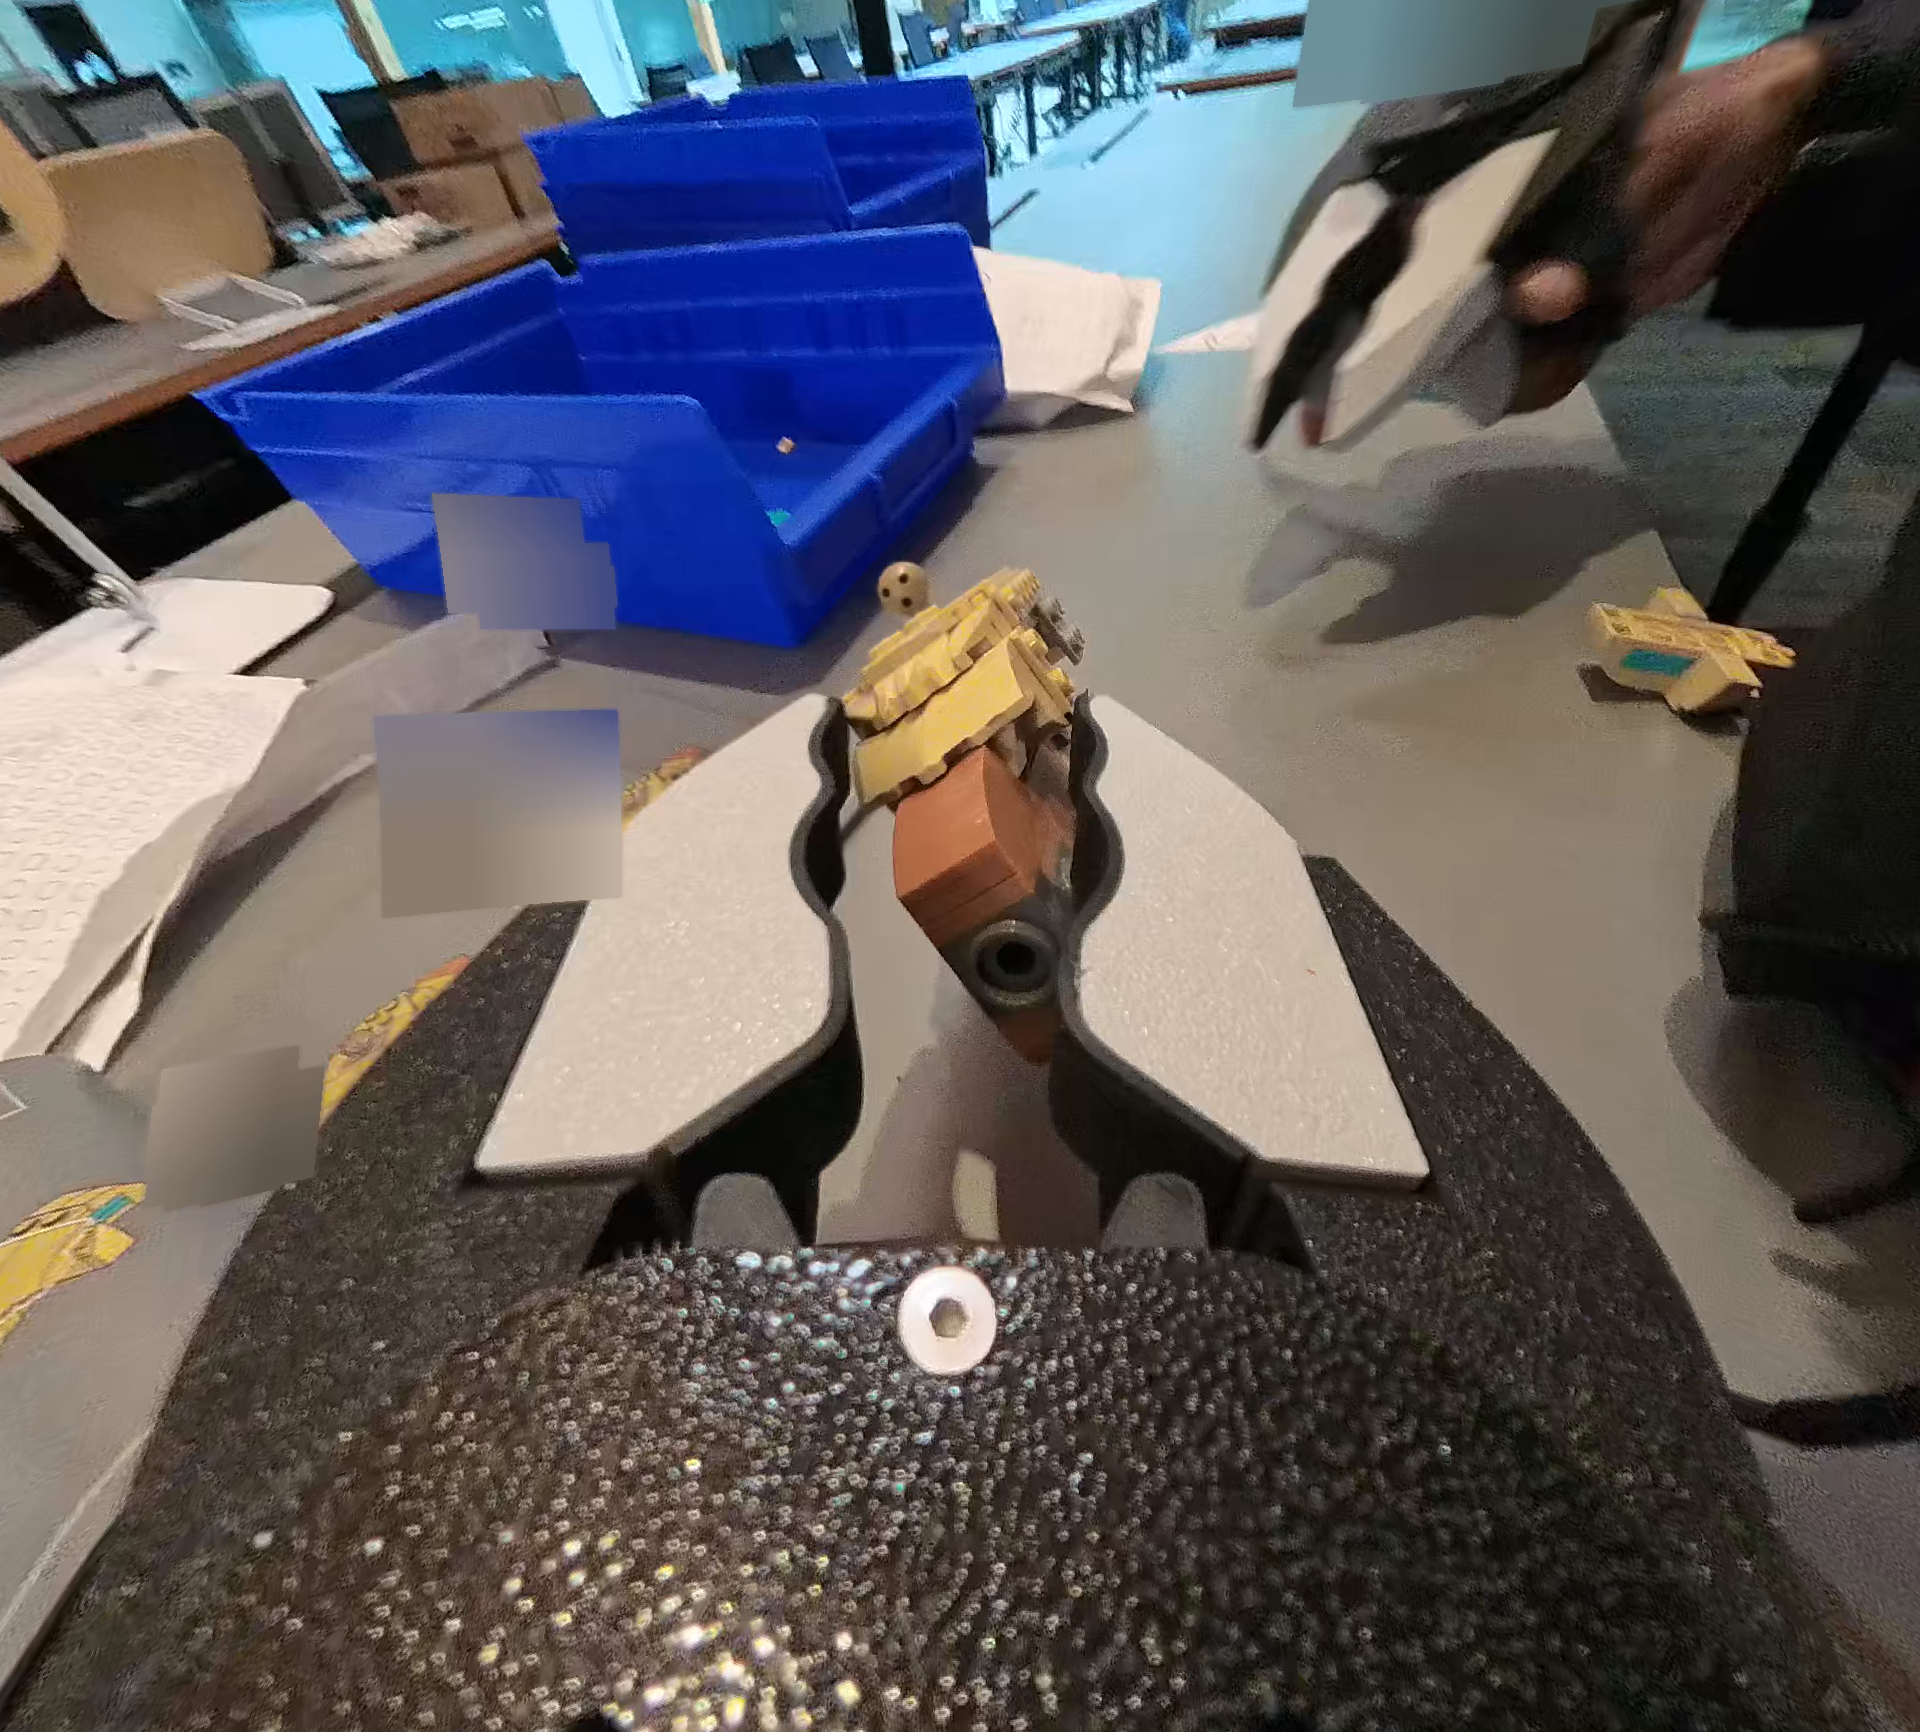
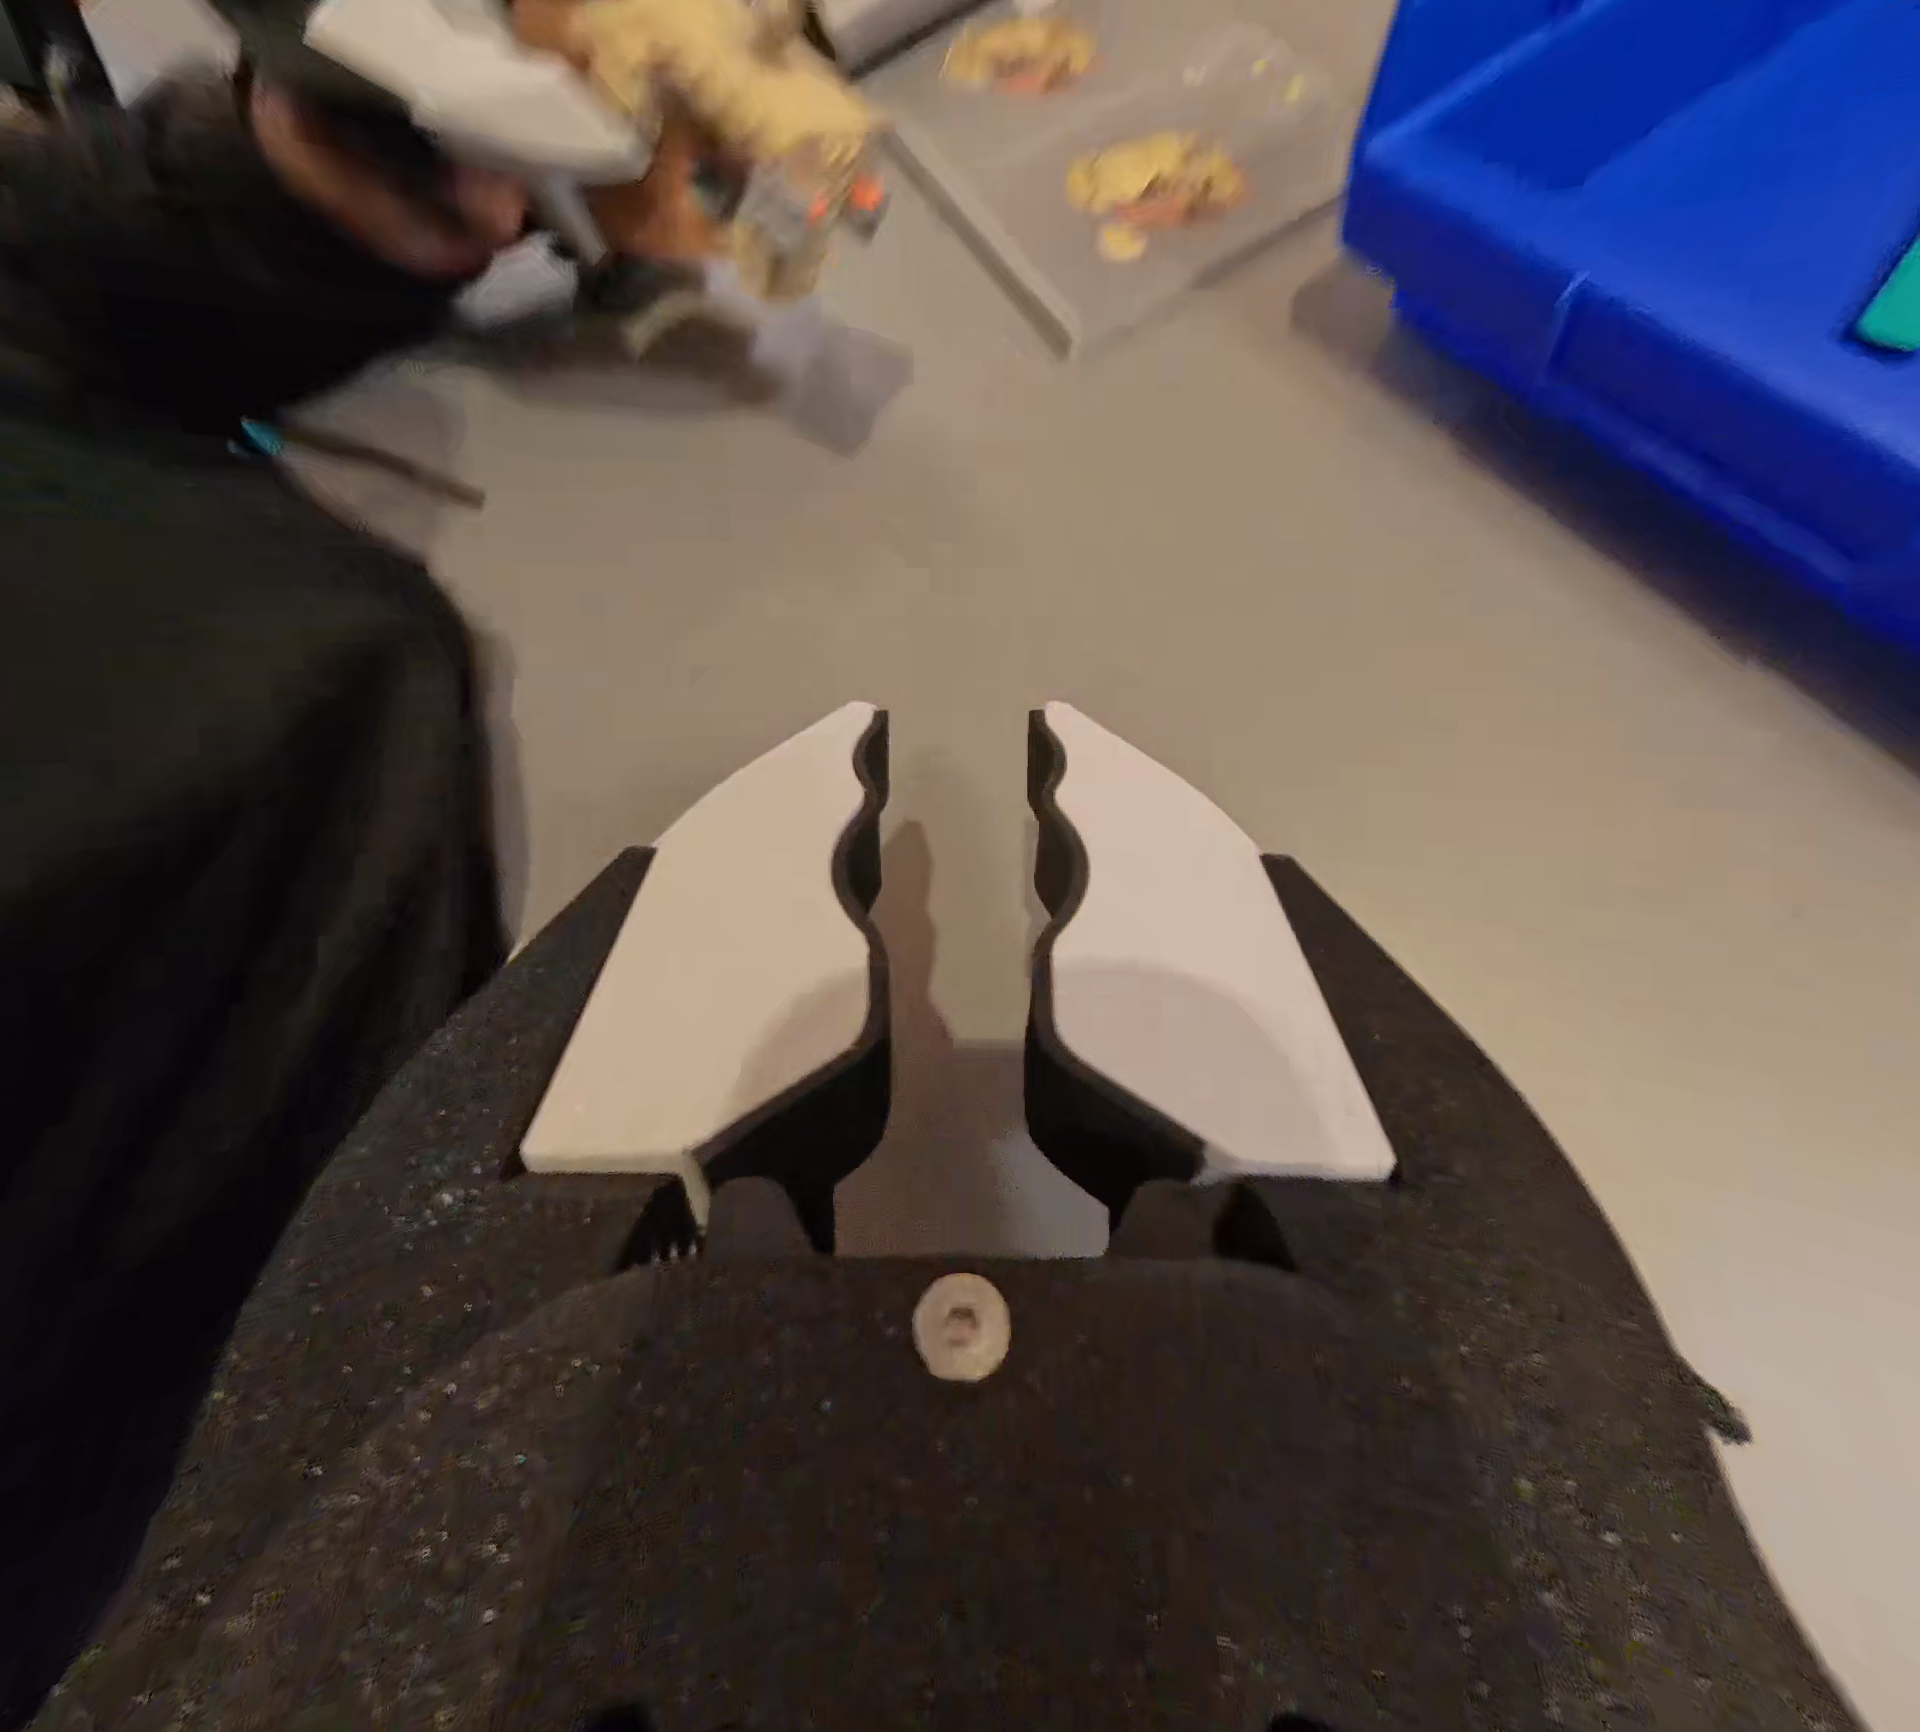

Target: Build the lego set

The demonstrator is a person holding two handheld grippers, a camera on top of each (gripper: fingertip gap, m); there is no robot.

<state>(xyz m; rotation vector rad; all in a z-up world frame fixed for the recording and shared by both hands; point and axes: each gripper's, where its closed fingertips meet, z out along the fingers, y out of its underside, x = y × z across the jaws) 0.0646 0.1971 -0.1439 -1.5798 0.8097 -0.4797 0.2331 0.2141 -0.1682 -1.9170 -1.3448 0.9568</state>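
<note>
Tongs of the left gripper (image 1: 956, 726) clamp a tan and brown brick model (image 1: 961, 747) above the grey counter (image 1: 1299, 747), blue bins (image 1: 644, 477) beyond and a loose tan piece (image 1: 1683, 654) to the right. Right tongs (image 2: 958, 737) stand parted and bare over the counter (image 2: 1195, 560); a steady, level left hold seems wise.

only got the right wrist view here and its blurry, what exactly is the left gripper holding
Observer: The left gripper is clamped on a tan and brown brick-built model.
Operator: any loose bits near it
Observer: A second tan brick piece with a teal patch lies on the grey table, off to its right.
Operator: is my gripper carrying anything
Observer: No, the right gripper hangs open above the table.
</note>
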